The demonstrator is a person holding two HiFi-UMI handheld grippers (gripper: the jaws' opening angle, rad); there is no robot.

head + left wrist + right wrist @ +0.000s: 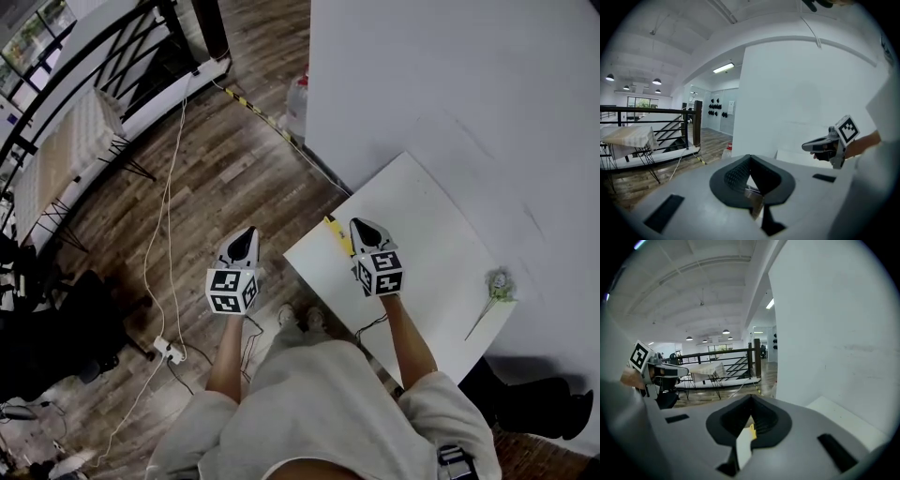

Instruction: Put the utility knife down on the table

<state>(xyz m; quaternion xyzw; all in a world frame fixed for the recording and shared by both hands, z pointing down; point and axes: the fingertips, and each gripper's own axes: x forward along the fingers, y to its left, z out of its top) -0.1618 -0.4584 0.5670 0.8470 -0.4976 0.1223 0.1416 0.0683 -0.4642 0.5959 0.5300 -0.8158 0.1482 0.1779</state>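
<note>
A yellow utility knife (338, 234) lies on the white table (422, 216) near its left edge. My right gripper (364, 227) hangs above the table just right of the knife, its jaws shut with nothing between them. In the right gripper view a sliver of yellow knife (751, 431) shows through the gap under the closed jaws (751, 399). My left gripper (247, 234) is held over the wood floor, left of the table, and looks shut and empty (750, 159). Each gripper view shows the other gripper: the right gripper (808, 146) and the left gripper (682, 371).
An artificial flower (494, 285) lies at the table's right edge. A tall white wall panel (450, 84) stands behind the table. Cables (169, 206) and a power strip (169, 352) lie on the wood floor. A black railing (94, 56) and a covered rack (66, 155) stand at left.
</note>
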